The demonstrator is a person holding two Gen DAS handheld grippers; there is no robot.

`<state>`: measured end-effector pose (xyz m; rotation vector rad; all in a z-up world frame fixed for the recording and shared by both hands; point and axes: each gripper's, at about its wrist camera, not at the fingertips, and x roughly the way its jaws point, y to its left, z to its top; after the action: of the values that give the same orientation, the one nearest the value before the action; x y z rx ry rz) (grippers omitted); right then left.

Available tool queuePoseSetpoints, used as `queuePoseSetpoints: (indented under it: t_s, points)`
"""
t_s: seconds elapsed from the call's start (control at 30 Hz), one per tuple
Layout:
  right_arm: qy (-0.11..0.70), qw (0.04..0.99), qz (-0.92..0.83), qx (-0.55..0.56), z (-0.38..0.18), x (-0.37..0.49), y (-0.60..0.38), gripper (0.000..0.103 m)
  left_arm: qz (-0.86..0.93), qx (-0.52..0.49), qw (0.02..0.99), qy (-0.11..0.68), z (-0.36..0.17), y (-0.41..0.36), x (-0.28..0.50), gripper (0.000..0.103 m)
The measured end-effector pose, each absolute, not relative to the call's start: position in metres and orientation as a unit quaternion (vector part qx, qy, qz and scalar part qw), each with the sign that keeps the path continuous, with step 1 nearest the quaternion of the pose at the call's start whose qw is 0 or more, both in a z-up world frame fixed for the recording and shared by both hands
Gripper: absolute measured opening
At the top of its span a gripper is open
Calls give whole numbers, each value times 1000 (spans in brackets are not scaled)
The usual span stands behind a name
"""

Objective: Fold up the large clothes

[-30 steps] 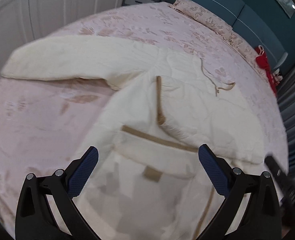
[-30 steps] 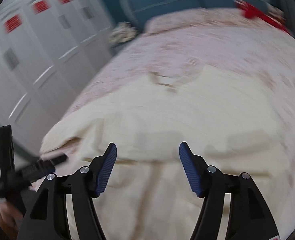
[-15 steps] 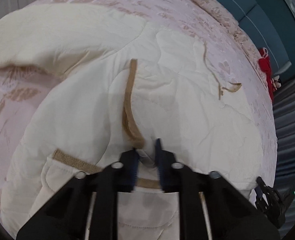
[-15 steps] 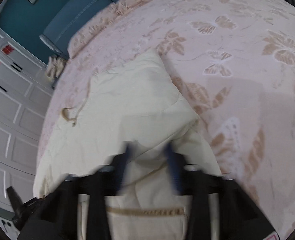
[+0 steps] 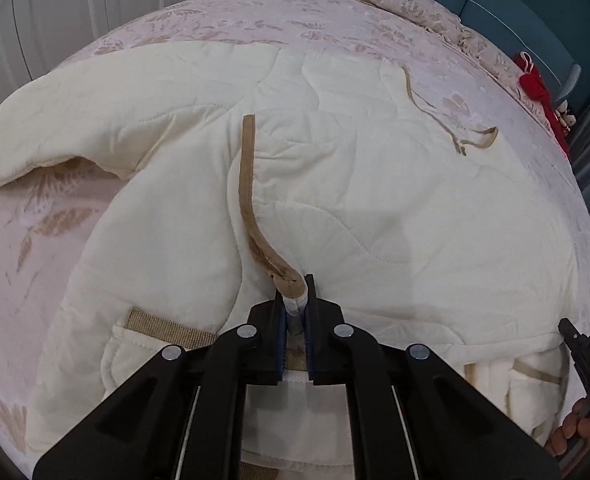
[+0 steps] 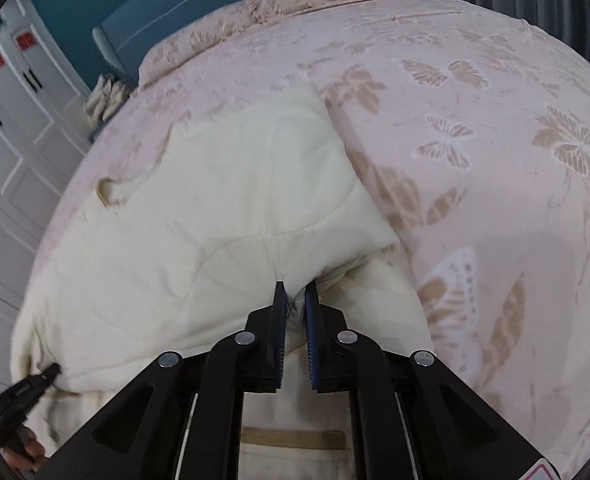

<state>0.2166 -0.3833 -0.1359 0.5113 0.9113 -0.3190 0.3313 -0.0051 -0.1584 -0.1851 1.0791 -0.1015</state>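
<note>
A large cream quilted coat (image 5: 375, 200) with tan trim lies spread on the bed. Its left sleeve (image 5: 95, 120) stretches out to the left. My left gripper (image 5: 295, 292) is shut on the coat's fabric at the lower end of a tan trim strip (image 5: 249, 184). In the right wrist view the coat (image 6: 235, 200) fills the left half. My right gripper (image 6: 295, 300) is shut on a pinch of the coat near its right edge. A tan drawstring (image 5: 447, 124) lies loose on the coat's far part.
The bed has a pink bedspread (image 6: 475, 140) with tan butterfly and leaf patterns. White wardrobe doors (image 6: 11, 128) stand at the left. A teal headboard (image 5: 535, 12) and red items (image 5: 535, 84) are at the far end. The other gripper shows at the edge (image 5: 587, 356).
Both grippers went from open above the coat to shut on its fabric. Both have since lifted slightly, pulling the fabric up into a pinch.
</note>
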Motion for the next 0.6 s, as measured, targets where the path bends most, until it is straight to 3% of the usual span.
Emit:
queuePoseSetpoints:
  t_s: [0.3, 0.37, 0.47, 0.6]
  points:
    - [424, 855, -199, 222, -111, 194, -380, 15, -41, -67, 864, 498, -163, -11, 322, 7]
    - [391, 869, -222, 207, -89, 180, -372, 24, -43, -66, 864, 497, -162, -14, 324, 7]
    - [389, 888, -158, 186, -68, 193, -336, 22, -38, -61, 867, 493, -164, -17, 323, 7]
    - [440, 883, -102, 127, -93, 234, -291, 13, -33, -55, 868, 492, -163, -20, 321, 7]
